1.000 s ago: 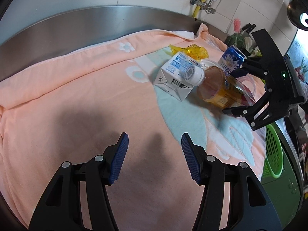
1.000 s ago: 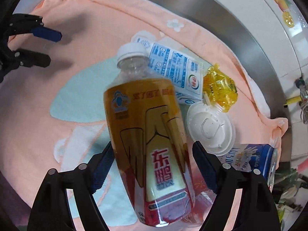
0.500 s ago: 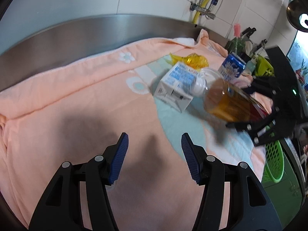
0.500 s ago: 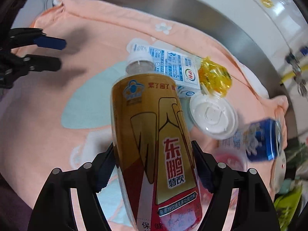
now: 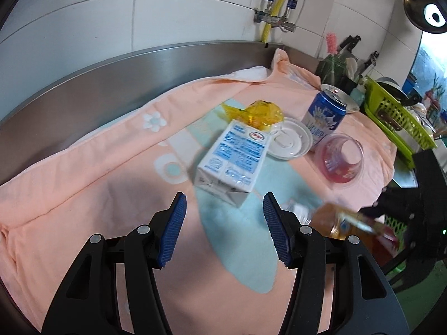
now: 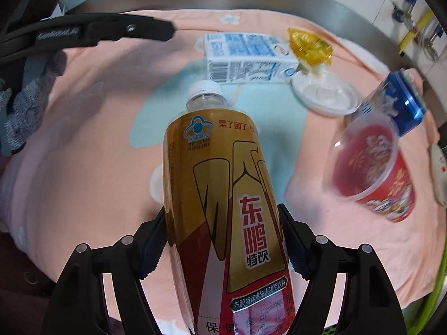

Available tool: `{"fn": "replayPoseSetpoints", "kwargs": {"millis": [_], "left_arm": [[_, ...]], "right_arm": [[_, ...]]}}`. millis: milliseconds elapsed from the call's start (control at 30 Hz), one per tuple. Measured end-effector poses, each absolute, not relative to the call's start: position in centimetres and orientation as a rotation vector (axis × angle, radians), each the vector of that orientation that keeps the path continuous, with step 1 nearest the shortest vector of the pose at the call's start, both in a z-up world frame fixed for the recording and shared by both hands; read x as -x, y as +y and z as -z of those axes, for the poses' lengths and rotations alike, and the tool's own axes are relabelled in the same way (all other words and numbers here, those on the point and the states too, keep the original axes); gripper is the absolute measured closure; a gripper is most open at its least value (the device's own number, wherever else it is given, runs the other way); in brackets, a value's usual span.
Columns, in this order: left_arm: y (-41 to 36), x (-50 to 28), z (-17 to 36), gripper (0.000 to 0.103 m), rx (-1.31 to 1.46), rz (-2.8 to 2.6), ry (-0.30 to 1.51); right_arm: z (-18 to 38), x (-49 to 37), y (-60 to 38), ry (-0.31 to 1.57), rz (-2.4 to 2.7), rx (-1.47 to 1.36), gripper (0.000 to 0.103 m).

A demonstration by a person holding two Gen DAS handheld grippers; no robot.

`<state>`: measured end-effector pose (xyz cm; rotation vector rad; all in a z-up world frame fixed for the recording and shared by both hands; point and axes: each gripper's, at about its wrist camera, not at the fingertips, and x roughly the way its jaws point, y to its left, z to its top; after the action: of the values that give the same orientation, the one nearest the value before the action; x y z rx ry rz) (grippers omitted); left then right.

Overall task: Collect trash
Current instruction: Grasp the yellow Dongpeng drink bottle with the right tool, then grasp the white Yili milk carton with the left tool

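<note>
My right gripper (image 6: 223, 240) is shut on a gold-and-red drink bottle (image 6: 223, 195) with a white cap, lifted above the pink towel (image 6: 92, 128). That bottle (image 5: 343, 223) shows blurred at the lower right of the left wrist view. My left gripper (image 5: 223, 229) stands open over the towel (image 5: 83, 184), empty, just short of the white-and-blue milk carton (image 5: 234, 159). Behind the carton lie a yellow wrapper (image 5: 259, 114), a white lid (image 5: 290, 139), a blue can (image 5: 325, 117) and a tipped clear cup (image 5: 339, 157) with red print. The right wrist view shows the carton (image 6: 245, 55), wrapper (image 6: 310, 46), lid (image 6: 327, 97), can (image 6: 396, 106) and cup (image 6: 371, 167).
A steel counter back rim (image 5: 111, 83) and tiled wall run behind the towel. A green dish basket (image 5: 396, 117) stands at the right, and a green bin (image 5: 394, 223) sits low past the towel's right edge. The left gripper's arm (image 6: 92, 32) crosses the right view's upper left.
The right gripper closed on the bottle, lifted it off the pile and carried it toward the near right. The left gripper rose and moved closer to the carton, staying open.
</note>
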<state>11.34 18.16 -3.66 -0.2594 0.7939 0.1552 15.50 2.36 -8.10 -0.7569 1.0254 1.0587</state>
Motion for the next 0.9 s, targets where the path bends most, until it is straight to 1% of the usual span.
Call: {"fn": "replayPoseSetpoints", "kwargs": {"millis": [367, 433, 467, 700, 900], "left_arm": [[17.7, -14.7, 3.7, 0.046, 0.173, -0.114, 0.826], [17.9, -15.7, 4.2, 0.04, 0.167, -0.096, 0.847], [17.9, -16.1, 4.4, 0.033, 0.162, -0.096, 0.851], [17.6, -19.1, 5.6, 0.032, 0.089, -0.073, 0.903], [17.4, -21.2, 6.3, 0.032, 0.051, -0.049, 0.933]], "right_arm": [[7.6, -16.3, 3.1, 1.072, -1.129, 0.684, 0.029], [7.5, -16.8, 3.2, 1.081, -1.132, 0.668, 0.029], [7.5, -16.9, 3.3, 1.091, -1.131, 0.674, 0.029], [7.8, -17.9, 4.3, 1.142, -1.145, 0.692, 0.032], [7.6, -17.6, 4.0, 1.127, -1.134, 0.67, 0.033]]}}
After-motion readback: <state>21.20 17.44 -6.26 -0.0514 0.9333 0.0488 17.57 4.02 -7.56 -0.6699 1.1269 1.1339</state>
